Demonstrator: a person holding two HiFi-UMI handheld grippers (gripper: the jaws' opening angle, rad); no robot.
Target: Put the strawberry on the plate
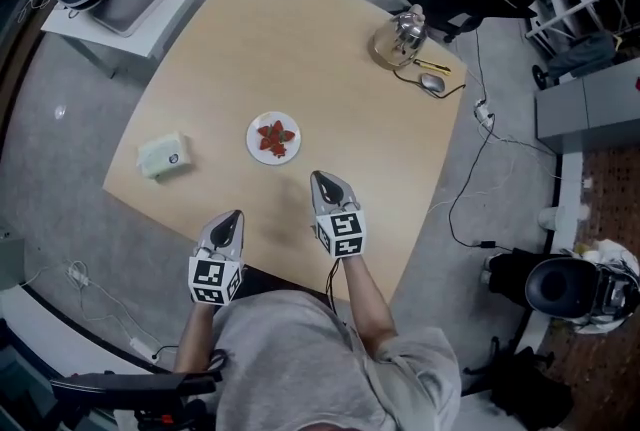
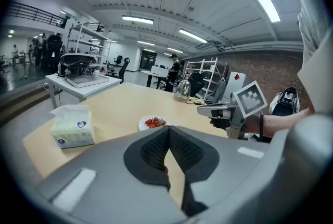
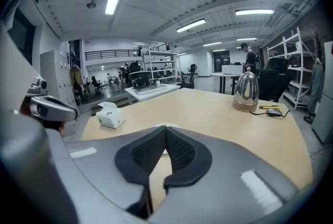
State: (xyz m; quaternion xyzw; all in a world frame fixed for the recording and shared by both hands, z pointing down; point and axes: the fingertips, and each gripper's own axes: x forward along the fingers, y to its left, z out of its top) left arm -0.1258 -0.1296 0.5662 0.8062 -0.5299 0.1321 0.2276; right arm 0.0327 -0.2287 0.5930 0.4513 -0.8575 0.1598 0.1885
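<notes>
You are holding both grippers over the near edge of the table (image 1: 300, 49), side by side and well apart from each other. Your left gripper (image 1: 232, 216) is showing its jaws pressed together at the tips, with nothing between them. Your right gripper (image 1: 320, 177) is also pinched fully closed and carrying nothing; its own view is showing the two dark pads meeting along one line.

The strawberry (image 1: 277, 137) is lying on the plate (image 1: 254, 141), red against the white, near the middle of the table. From your right gripper the plate is sitting at about 11 o'clock, near but not touching; from your left gripper it is at about 1 o'clock and farther off. Neither gripper is touching the plate or the fruit.

A tissue box (image 1: 163, 155) is resting at about 9 o'clock from the plate, close to the left edge of the table. A shiny kettle (image 1: 403, 36) is standing at about 2 o'clock from the plate, by the far right edge, with a computer mouse (image 1: 432, 82) at about 5 o'clock from it and a yellow pen (image 1: 432, 66) lying between the two.

In the left gripper view, your right gripper is reaching in from 3 o'clock, above the tabletop.
</notes>
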